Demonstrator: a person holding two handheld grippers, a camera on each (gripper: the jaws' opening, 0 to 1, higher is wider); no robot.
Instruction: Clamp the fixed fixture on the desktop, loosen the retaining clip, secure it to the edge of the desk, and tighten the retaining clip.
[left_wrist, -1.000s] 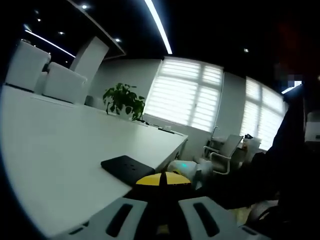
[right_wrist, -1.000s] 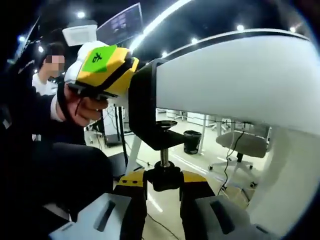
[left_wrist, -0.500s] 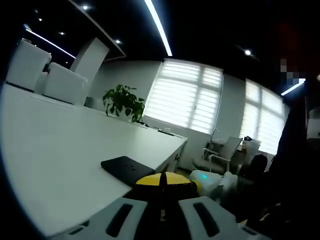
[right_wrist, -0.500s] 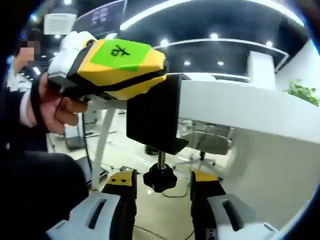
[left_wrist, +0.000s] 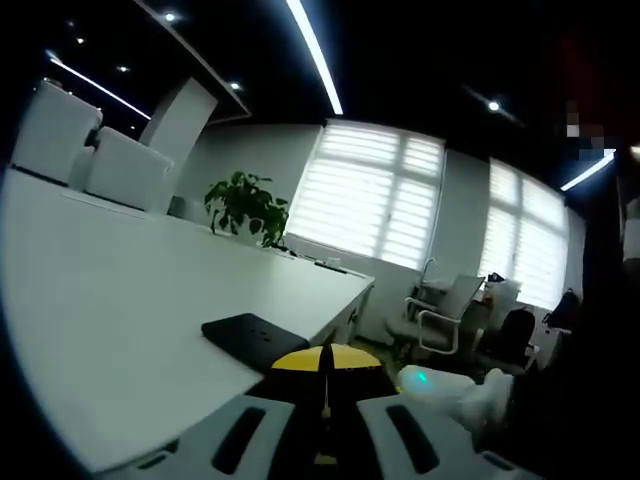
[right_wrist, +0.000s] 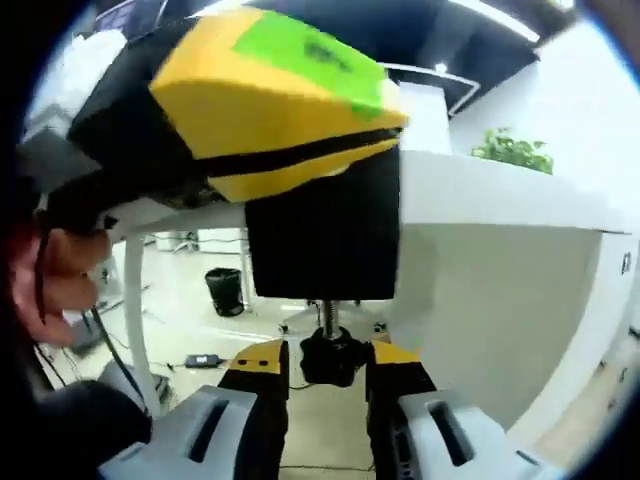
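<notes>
The black clamp fixture (right_wrist: 320, 240) hangs over the edge of the white desk (right_wrist: 500, 190); its flat top plate (left_wrist: 255, 335) lies on the desktop (left_wrist: 120, 290). My left gripper (left_wrist: 325, 365) is shut on the fixture, its yellow tips pressed together behind the plate. In the right gripper view that left gripper (right_wrist: 270, 100) shows as a yellow body with a green label, held by a hand (right_wrist: 50, 280). Under the desk, my right gripper (right_wrist: 328, 365) is shut on the black screw knob (right_wrist: 330, 355) below the clamp. Its white body (left_wrist: 445, 385) shows at the lower right of the left gripper view.
A potted plant (left_wrist: 245, 200) stands at the desk's far end, white chairs (left_wrist: 90, 150) along its far side. Office chairs (left_wrist: 440, 310) stand by the windows. Under the desk are a desk leg (right_wrist: 135, 310) and a bin (right_wrist: 222, 290) on the floor.
The right gripper view has swung round beneath the desk edge, the knob staying between its jaws. In the left gripper view the right gripper's white body has sunk to the lower right.
</notes>
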